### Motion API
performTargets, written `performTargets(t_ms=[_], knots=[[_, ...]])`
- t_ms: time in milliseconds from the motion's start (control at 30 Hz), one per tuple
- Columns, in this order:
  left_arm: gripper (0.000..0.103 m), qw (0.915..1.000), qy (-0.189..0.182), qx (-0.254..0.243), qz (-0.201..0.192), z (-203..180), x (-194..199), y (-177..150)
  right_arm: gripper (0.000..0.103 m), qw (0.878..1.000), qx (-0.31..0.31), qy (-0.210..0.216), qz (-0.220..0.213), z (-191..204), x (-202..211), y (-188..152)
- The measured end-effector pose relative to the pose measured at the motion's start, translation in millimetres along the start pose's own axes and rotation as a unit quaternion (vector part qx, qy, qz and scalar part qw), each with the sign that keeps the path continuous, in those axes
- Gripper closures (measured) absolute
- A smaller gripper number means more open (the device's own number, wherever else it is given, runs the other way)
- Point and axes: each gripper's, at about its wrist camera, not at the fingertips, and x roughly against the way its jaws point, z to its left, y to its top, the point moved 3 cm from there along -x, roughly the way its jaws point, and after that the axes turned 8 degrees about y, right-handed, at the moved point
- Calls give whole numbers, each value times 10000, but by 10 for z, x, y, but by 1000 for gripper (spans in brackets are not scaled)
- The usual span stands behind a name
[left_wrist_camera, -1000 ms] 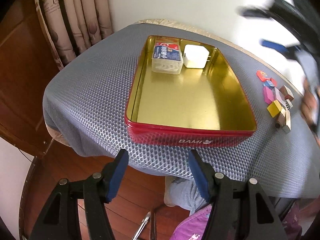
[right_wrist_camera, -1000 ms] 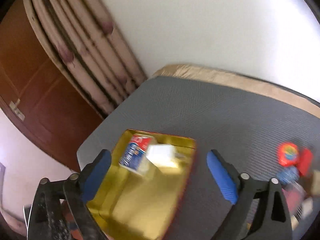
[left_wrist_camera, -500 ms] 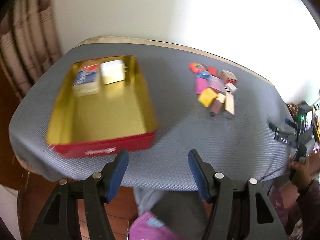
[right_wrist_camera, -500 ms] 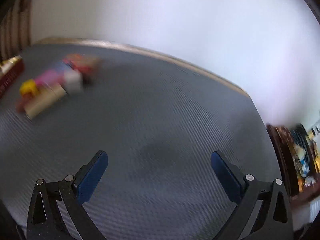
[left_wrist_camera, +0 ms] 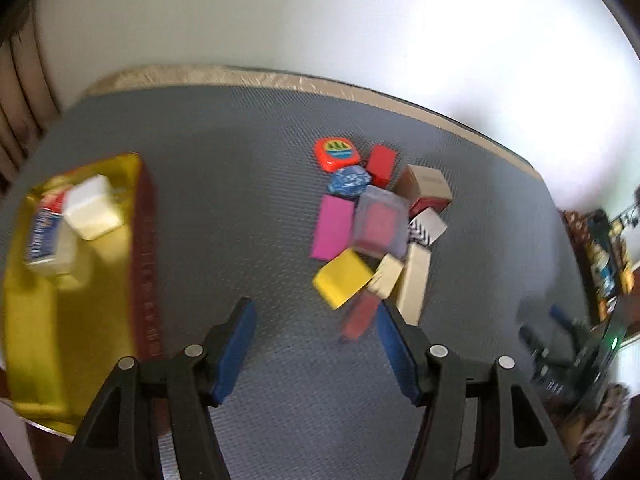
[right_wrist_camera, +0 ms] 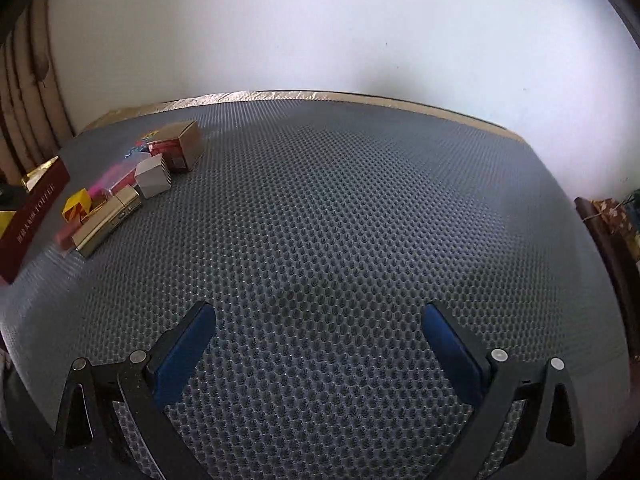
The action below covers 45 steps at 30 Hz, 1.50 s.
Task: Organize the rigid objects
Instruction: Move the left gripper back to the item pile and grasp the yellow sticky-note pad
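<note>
A heap of small rigid objects lies on the grey mat: a yellow block (left_wrist_camera: 342, 278), a pink block (left_wrist_camera: 333, 226), a round red tape measure (left_wrist_camera: 335, 153), a brown box (left_wrist_camera: 426, 187) and a cream bar (left_wrist_camera: 414, 284). The red tin (left_wrist_camera: 145, 256) with a gold inside stands at the left and holds a blue-labelled box (left_wrist_camera: 45, 236) and a white box (left_wrist_camera: 91, 208). My left gripper (left_wrist_camera: 314, 312) is open and empty, just before the heap. My right gripper (right_wrist_camera: 318, 316) is open and empty over bare mat, with the heap (right_wrist_camera: 120, 188) and tin (right_wrist_camera: 32, 216) far left.
The table's far edge (left_wrist_camera: 280, 78) runs along a white wall. Curtains (right_wrist_camera: 24, 92) hang at the left. A cluttered shelf (left_wrist_camera: 600, 264) stands beyond the table's right side. The other gripper shows blurred at the right (left_wrist_camera: 560, 328) in the left wrist view.
My left gripper has swung right from the tin and moved in toward the heap. My right gripper has swung away from the tin and now sits low over the mat's right part.
</note>
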Motion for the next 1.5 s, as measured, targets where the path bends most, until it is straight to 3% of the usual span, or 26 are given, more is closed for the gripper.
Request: performTargets(t_ms=[300, 500, 967, 1167, 1233, 1267, 1300, 1500], knots=[[39, 9968, -22, 406, 694, -147, -502, 251, 1, 9997, 36, 175, 146, -39, 34, -189], [39, 9954, 235, 434, 818, -162, -665, 264, 1, 9992, 34, 306, 256, -6, -52, -173], [39, 9898, -356, 968, 980, -60, -756, 321, 1, 9987, 2, 397, 334, -18, -80, -191], [39, 9910, 87, 887, 996, -57, -812, 288, 1, 9985, 16, 396, 368, -12, -127, -175], [42, 9898, 37, 1006, 1008, 72, -810, 237, 1, 9985, 13, 396, 375, -14, -131, -178], [54, 9898, 49, 1043, 972, 104, -803, 229, 1, 9985, 11, 395, 378, -12, -132, -179], [60, 9901, 147, 1042, 932, 133, -793, 231, 1, 9985, 11, 394, 379, -13, -133, -182], [60, 9895, 34, 1163, 860, 374, -662, 191, 1, 9985, 102, 398, 364, -10, -145, -180]])
